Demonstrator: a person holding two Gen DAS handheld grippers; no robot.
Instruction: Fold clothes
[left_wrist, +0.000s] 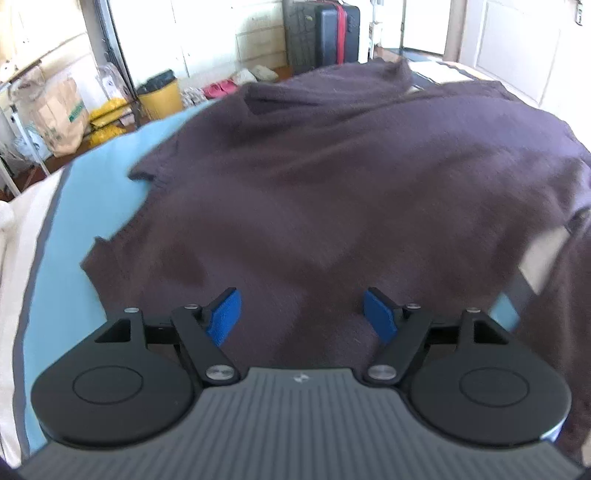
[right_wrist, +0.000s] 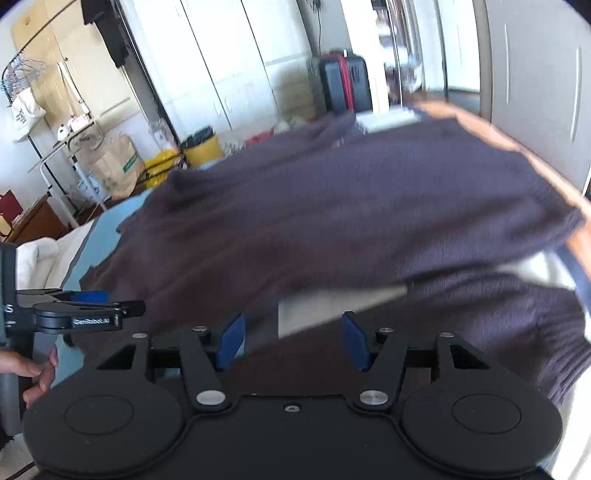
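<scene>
Both tongs stand apart w/ nothing clamped. Left gripper (left_wrist: 302, 314) hangs over the near part of the dark purple sweater (left_wrist: 351, 184), blue pads (left_wrist: 223, 317) clear of the knit. Right gripper (right_wrist: 293, 341) is also spread, over the sweater's near edge where a pale strip shows. Sweater lies spread on the light blue sheet (left_wrist: 74, 240), which shows at its left side. Beyond the sweater: yellow bin (left_wrist: 160, 96), paper bag (left_wrist: 61, 114), dark suitcase w/ red strap (left_wrist: 338, 33). Left of the sweater in the right wrist view, a hand (right_wrist: 35, 373) holds the left gripper's handle.
</scene>
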